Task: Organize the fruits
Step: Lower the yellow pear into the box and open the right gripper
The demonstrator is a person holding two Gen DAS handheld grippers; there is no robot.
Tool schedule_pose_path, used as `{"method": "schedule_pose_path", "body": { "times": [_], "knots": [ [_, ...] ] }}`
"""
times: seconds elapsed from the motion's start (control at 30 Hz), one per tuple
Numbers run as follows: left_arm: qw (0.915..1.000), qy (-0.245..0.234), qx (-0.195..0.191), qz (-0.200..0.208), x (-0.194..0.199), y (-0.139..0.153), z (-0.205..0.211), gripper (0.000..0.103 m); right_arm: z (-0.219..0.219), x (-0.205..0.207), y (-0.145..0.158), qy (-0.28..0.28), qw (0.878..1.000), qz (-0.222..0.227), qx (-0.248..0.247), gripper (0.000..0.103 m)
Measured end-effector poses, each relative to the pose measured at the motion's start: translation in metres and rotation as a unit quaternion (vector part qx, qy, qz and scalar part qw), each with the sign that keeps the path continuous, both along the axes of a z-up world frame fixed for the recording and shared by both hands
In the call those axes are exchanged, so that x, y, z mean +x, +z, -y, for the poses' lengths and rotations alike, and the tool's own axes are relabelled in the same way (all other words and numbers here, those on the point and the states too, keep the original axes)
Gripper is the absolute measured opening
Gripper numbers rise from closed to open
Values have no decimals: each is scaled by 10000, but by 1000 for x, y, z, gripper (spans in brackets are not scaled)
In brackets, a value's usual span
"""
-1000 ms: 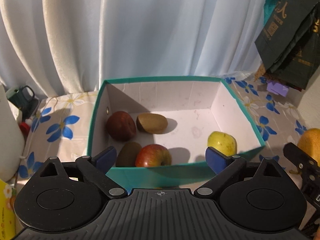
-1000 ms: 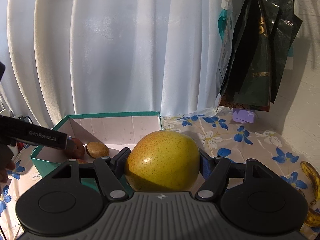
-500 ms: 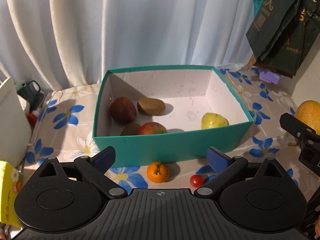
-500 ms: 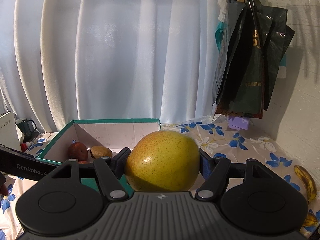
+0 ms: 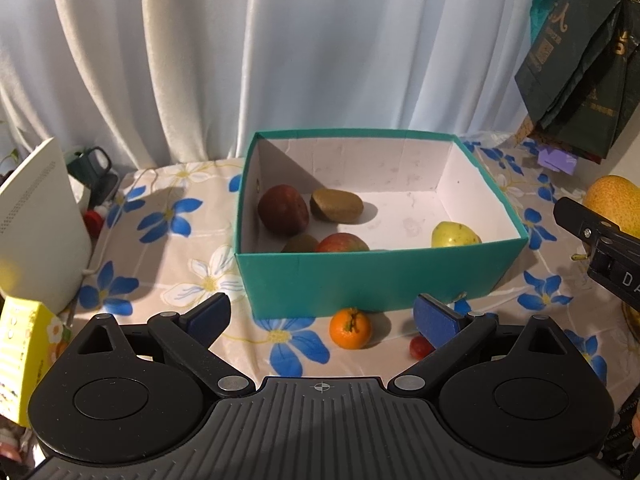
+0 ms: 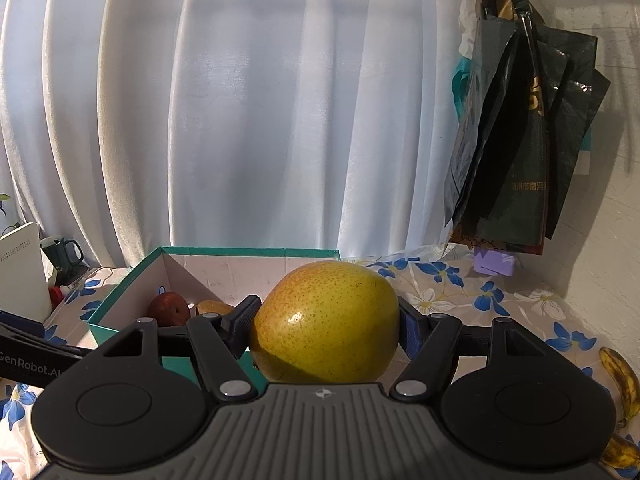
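**A:** Pear (image 6: 326, 322) is clamped in the right gripper (image 6: 326, 330), a pad pressed on each side, held up in the air, near side of the box (image 6: 120, 304). Big yellow one with an orange blush and tiny speckles.

**B:** And the left gripper (image 5: 322, 316)?

**A:** Jaws spread wide, nothing between them. It hangs over the cloth (image 5: 160, 216) in front of the box, tilted down. A mandarin (image 5: 350, 328) sits on the cloth right below the gap, touching neither pad, and a small red tomato (image 5: 418, 347) peeks out by the right pad.

**B:** What's in the box already?

**A:** Teal outside, white inside. A dark red apple (image 5: 283, 210) in the back-left corner, a kiwi (image 5: 337, 205) just beside it, another kiwi (image 5: 300, 243) and a red-yellow apple (image 5: 342, 242) against the front wall, and a green-yellow fruit (image 5: 455, 234) on the right side, can't tell if it's an apple or a pear.

**B:** Anything else around?

**A:** Bananas (image 6: 622, 380), pretty spotted, lie on the cloth at far right. White curtain (image 5: 280, 48) behind it all, dark bags (image 6: 520, 140) hanging on the right, a white device (image 5: 36, 228) and a dark mug (image 5: 90, 162) off to the left, plus a yellow carton (image 5: 24, 356) at the left edge.
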State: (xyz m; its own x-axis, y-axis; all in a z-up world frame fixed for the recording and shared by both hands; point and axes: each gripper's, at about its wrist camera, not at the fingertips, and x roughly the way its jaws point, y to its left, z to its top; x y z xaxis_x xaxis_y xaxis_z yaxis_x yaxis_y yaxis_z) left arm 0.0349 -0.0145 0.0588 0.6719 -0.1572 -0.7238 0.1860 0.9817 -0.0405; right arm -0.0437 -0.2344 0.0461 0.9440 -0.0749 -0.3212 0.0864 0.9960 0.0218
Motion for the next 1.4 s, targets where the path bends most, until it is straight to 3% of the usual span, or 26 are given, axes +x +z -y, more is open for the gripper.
{"method": "schedule_pose_path", "body": {
  "times": [0.6, 0.93, 1.2, 1.4],
  "knots": [
    [9993, 211, -21, -295, 29, -16, -11, 100, -18, 86, -14, 181, 9988, -233, -393, 70],
    [9983, 385, 17, -444, 40, -24, -18, 100, -25, 145, -55, 277, 9947, -894, -424, 70],
    [9974, 456, 45, -561, 46, -30, -17, 100, -23, 161, -76, 228, 9890, -1391, -443, 70],
    [9970, 467, 85, -612, 48, -34, -16, 100, -23, 165, -77, 299, 9870, -1492, -519, 70]
  ]
}}
